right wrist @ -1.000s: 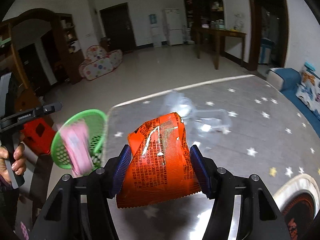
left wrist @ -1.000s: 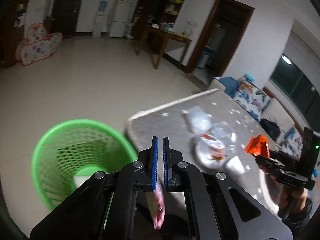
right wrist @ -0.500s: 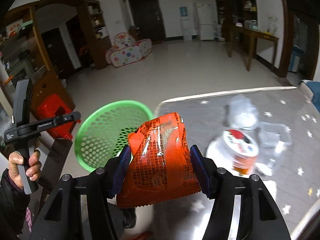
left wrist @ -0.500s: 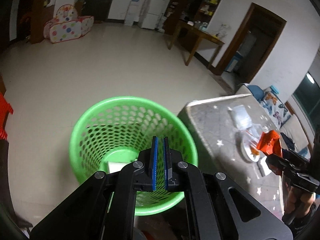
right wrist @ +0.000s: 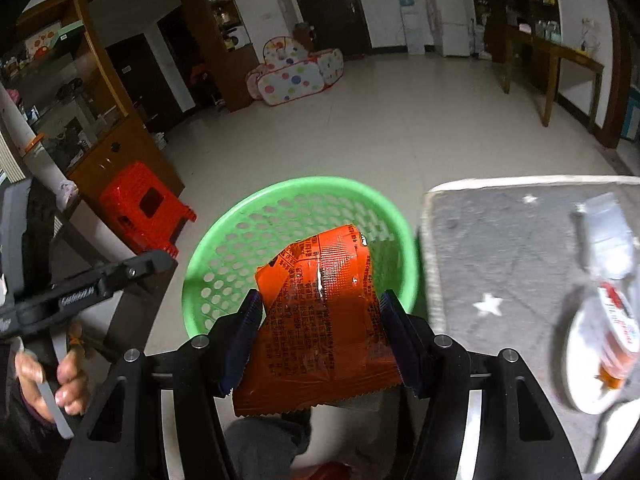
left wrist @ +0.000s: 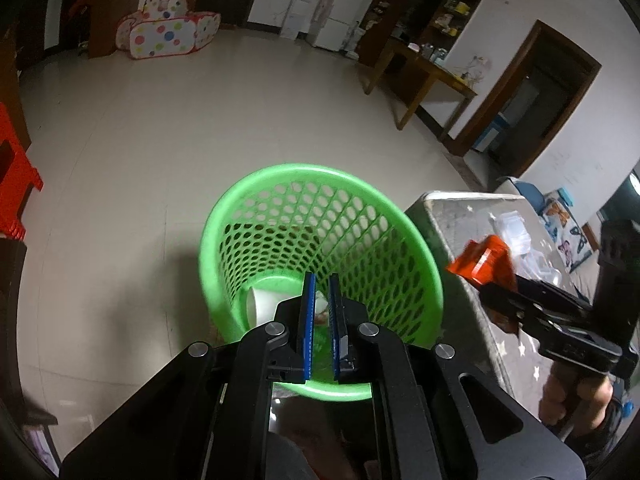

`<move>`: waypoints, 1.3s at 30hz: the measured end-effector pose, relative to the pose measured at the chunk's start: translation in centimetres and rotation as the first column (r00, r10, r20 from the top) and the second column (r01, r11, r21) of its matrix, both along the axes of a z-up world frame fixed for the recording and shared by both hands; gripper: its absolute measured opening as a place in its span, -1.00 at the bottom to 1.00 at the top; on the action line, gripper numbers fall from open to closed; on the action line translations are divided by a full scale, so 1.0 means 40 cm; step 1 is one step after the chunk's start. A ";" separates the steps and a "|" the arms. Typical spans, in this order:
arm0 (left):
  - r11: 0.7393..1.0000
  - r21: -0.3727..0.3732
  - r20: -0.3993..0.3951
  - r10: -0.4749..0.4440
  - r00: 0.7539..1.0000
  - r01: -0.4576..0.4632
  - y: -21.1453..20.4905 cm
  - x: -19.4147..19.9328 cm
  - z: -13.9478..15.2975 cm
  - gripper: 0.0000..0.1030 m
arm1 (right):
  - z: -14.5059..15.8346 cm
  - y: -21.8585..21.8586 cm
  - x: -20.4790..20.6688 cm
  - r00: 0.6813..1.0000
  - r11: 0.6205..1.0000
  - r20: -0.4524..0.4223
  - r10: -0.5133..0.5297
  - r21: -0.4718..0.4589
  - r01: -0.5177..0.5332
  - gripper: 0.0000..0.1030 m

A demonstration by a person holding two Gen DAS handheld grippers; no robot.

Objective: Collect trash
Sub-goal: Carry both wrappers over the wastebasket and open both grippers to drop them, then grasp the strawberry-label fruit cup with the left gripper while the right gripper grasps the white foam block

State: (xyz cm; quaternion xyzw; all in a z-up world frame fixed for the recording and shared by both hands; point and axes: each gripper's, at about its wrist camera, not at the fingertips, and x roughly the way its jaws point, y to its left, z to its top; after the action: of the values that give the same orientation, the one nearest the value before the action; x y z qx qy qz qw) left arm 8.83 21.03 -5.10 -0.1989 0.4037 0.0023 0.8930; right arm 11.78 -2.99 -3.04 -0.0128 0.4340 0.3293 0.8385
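A green mesh basket (left wrist: 256, 204) stands on the floor beside the table; it also shows in the right wrist view (right wrist: 224, 240). My left gripper (left wrist: 321, 282) hangs over the basket, its blue pads slightly apart with nothing between them. White trash (left wrist: 264, 302) lies at the basket's bottom. My right gripper (right wrist: 322, 308) is shut on an orange snack wrapper (right wrist: 320, 312) and holds it over the basket's near rim; the wrapper also shows in the left wrist view (left wrist: 486, 260).
A grey star-patterned table (right wrist: 492, 248) stands right of the basket, with a white cup and clear plastic trash (right wrist: 608, 320) on it. A red stool (right wrist: 144, 204) and a wooden cabinet (right wrist: 116, 120) stand to the left.
The pink wrapper has left my left gripper, whose pads have parted a little over the basket. My right gripper has carried the orange wrapper left from the table to above the basket.
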 end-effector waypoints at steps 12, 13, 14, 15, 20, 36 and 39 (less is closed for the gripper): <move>0.999 -0.040 -0.033 -0.005 0.999 0.003 0.009 -0.001 -0.045 -0.78 | -0.050 0.078 0.035 0.998 1.000 -0.062 0.006 0.022 -0.005 0.45; 0.999 -0.043 -0.035 -0.006 0.999 0.005 0.007 0.001 -0.047 -0.78 | -0.045 0.074 0.035 0.998 1.000 -0.061 0.003 0.024 -0.002 0.45; 0.999 -0.045 -0.037 -0.009 0.999 0.007 0.003 0.004 -0.048 -0.78 | -0.042 0.067 0.036 0.998 1.000 -0.061 -0.001 0.028 0.003 0.46; 0.999 -0.044 -0.038 -0.010 0.999 0.008 0.000 0.006 -0.049 -0.77 | -0.037 0.061 0.037 0.998 0.999 -0.062 -0.005 0.033 0.007 0.46; 0.999 -0.033 -0.034 -0.009 0.999 0.008 -0.019 0.011 -0.050 -0.19 | -0.025 0.017 0.028 0.999 0.999 -0.050 -0.020 0.033 0.021 0.49; 0.998 0.027 -0.020 -0.060 0.998 0.061 -0.140 0.035 -0.022 0.24 | 0.002 -0.282 -0.030 0.972 0.970 0.064 -0.228 -0.070 0.232 0.63; 0.996 0.024 -0.025 -0.083 0.996 0.084 -0.172 0.046 -0.020 0.27 | 0.005 -0.360 -0.045 0.955 0.951 0.096 -0.281 -0.104 0.291 0.66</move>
State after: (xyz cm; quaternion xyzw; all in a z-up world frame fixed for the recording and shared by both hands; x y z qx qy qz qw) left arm 10.66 14.15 -5.91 -0.1708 0.4220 -0.0276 0.8899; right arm 9.98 -17.41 -2.83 -0.0124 0.4158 0.1774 0.8919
